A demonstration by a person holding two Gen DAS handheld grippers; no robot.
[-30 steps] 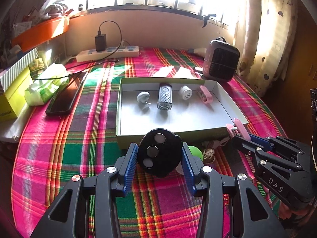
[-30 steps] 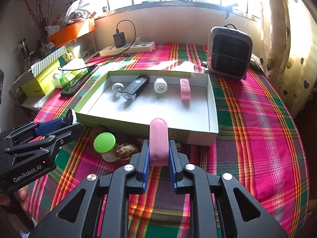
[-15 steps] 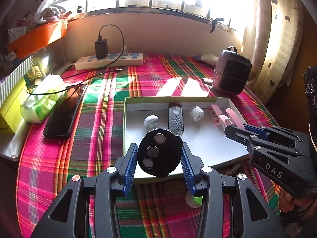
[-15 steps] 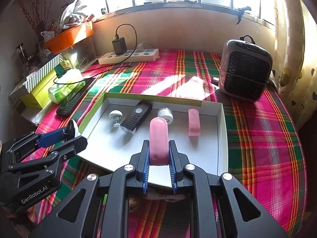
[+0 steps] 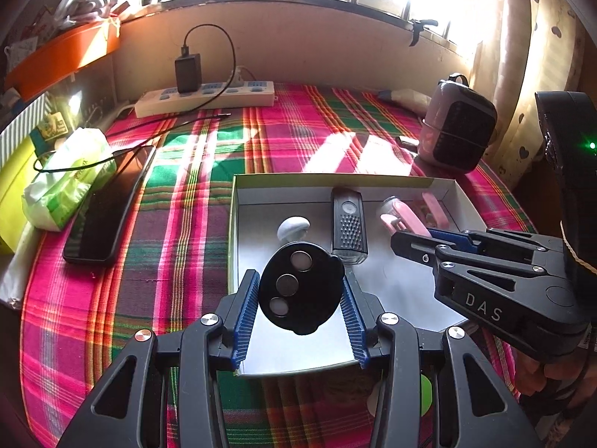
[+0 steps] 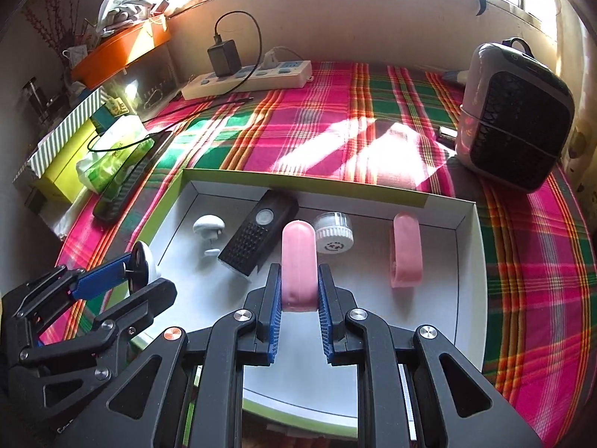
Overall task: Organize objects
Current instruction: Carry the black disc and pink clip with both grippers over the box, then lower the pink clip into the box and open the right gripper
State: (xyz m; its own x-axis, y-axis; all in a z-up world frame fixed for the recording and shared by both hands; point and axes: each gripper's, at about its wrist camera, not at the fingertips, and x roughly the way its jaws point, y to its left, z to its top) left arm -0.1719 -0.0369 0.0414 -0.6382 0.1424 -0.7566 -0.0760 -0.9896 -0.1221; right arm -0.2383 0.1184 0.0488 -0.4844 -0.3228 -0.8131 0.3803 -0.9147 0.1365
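Left gripper (image 5: 300, 311) clamps a black disc (image 5: 301, 288) with three silver studs, blue pads (image 5: 246, 310) pressed on both its sides; it sits over the near-left part of the white box (image 5: 234, 224). Right gripper (image 6: 298, 306) is closed on a pink capsule-shaped piece (image 6: 299, 263), held upright between its pads, above the near middle of the same box. In the left view the right gripper enters from the right side, pink piece at its tips just over the box floor.

Inside the box, along the far wall, left to right: a white mushroom-shaped knob (image 6: 209, 228), a black remote-like device (image 6: 259, 237) lying at an angle, a small white round cap (image 6: 333, 232), and a second pink piece (image 6: 406, 250) lying flat. All are apart from each other. The pink piece in the right gripper lines up between the remote and the white cap.

Near edge of the box, outside it, a green-and-white thing (image 5: 423, 392) peeks out, mostly hidden by the gripper.

Left of the box on the plaid cloth (image 6: 321, 119): a dark phone (image 5: 106, 205), a tissue pack (image 5: 67, 179) beside it. Far back, a power strip (image 6: 248, 78) with a black charger (image 6: 223, 58) plugged in. Far right, a small heater (image 6: 513, 119).
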